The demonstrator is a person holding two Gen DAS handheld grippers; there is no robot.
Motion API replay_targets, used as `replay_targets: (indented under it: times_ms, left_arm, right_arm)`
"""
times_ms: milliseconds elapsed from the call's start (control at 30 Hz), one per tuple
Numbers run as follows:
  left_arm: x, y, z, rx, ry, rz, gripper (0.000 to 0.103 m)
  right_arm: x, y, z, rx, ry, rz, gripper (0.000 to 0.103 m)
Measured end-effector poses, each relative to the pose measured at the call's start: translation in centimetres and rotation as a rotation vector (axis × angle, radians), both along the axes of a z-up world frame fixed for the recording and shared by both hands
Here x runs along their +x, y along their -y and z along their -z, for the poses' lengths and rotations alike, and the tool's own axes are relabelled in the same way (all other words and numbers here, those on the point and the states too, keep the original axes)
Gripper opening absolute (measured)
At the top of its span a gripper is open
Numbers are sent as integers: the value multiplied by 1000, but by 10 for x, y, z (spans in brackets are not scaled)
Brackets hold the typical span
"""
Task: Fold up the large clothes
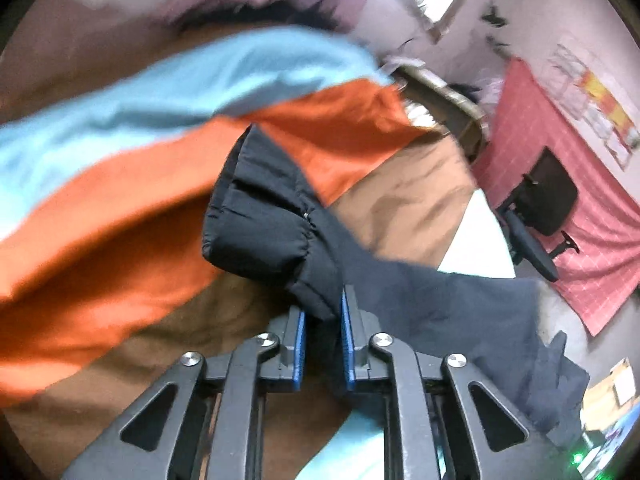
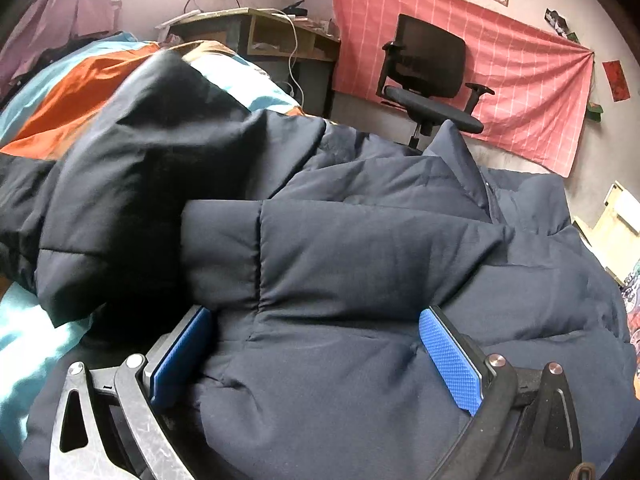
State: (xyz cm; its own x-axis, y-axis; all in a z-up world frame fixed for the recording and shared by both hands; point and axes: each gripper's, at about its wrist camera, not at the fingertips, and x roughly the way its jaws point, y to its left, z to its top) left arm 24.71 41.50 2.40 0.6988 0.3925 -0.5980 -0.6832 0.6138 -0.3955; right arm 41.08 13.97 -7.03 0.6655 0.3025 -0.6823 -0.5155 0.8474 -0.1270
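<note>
Bedroom: bed (image 1: 120,216) with orange/blue/brown cover, pink cloth (image 2: 520,92) on the wall, office chair (image 2: 428,76), desk (image 2: 276,36) behind.

Jacket (image 2: 360,264): dark navy puffer, heaped on the bed, body bunched right in front of the right gripper, sleeve (image 1: 272,216) stretched out over the cover.

Handling, my read:
- soft, bulky, light for its size; springs back after pressing, so folds won't stay flat without a hold
- shell looks smooth, likely slippery; a pinch on a fat quilted panel may slide off
- best holds: cuff, hem, seams, collar edge, where the fabric is thin and stitched

Left gripper (image 1: 323,344): jaws nearly together, pinching sleeve fabric at the cuff; cloth fills the gap between the blue pads (image 1: 299,344). Sleeve hangs from it clear of the cover, frame is motion-blurred.

Right gripper (image 2: 316,360): jaws fully apart, straddling a puffy panel of the body. Pads sit at or against the fabric but nothing is clamped. Not holding.

Next, probably: close right on a hem or seam edge, not the panel middle.
</note>
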Motion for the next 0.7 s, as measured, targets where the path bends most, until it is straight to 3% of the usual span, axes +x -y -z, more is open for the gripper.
replay_targets:
  times_ms: [133,233,333,533,700]
  left_arm:
    - [5,30,-38,147,39,107,7]
    - [9,62,-73,245,108,201,7]
    - [21,97,-102,305,179,310,7]
    - [48,184,-136,361,250,544,7]
    - [77,254,-131,357,234,705,7]
  right_arm:
    - [-6,28,-25,162,-117,-45,103]
    - [-7,58,-46,259,-187,-13,103]
    - [-8,89,-70,293,-187,20,103]
    - [-5,153,-111,338,-148,80,103]
    - [-3,209,-134,419,-139,141,103]
